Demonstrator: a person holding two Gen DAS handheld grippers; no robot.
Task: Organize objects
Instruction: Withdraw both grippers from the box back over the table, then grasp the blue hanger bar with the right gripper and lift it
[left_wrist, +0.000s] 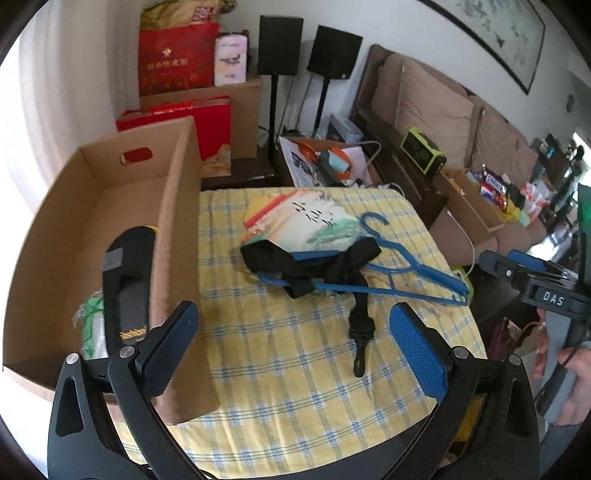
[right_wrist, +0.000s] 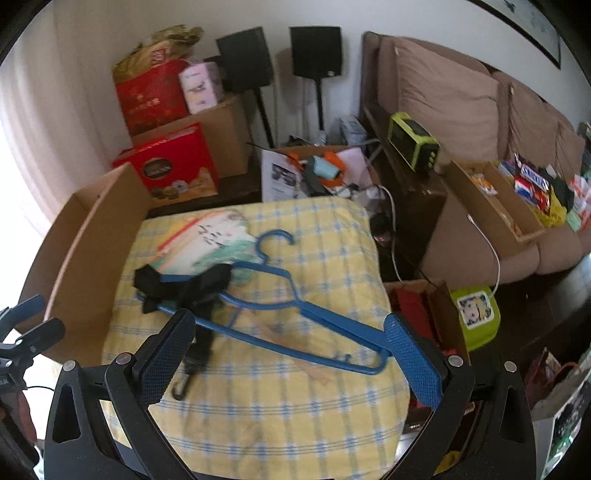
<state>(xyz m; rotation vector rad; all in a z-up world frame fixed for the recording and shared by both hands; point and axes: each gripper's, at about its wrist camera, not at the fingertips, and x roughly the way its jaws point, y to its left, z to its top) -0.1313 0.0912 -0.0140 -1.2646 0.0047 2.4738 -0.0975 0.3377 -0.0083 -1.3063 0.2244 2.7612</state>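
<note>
A blue plastic hanger (left_wrist: 410, 275) (right_wrist: 295, 314) lies on the yellow checked tablecloth (left_wrist: 288, 387) (right_wrist: 277, 406). A black strap with a clip (left_wrist: 314, 266) (right_wrist: 184, 288) is tangled over its left end. Both rest partly on a printed paper fan (left_wrist: 306, 221) (right_wrist: 207, 240). An open cardboard box (left_wrist: 177, 206) (right_wrist: 85, 236) stands at the table's left, holding a black slipper (left_wrist: 127, 280) and a green-white bag (left_wrist: 90, 321). My left gripper (left_wrist: 295, 350) is open and empty above the cloth by the box wall. My right gripper (right_wrist: 288, 354) is open and empty, just short of the hanger.
Red gift boxes (left_wrist: 177, 59) (right_wrist: 173, 162), cartons and two speakers on stands (left_wrist: 332, 51) stand behind the table. A brown sofa (left_wrist: 436, 99) (right_wrist: 461, 96) with a snack-filled box (right_wrist: 517, 192) runs along the right. Clutter and cables sit between table and sofa.
</note>
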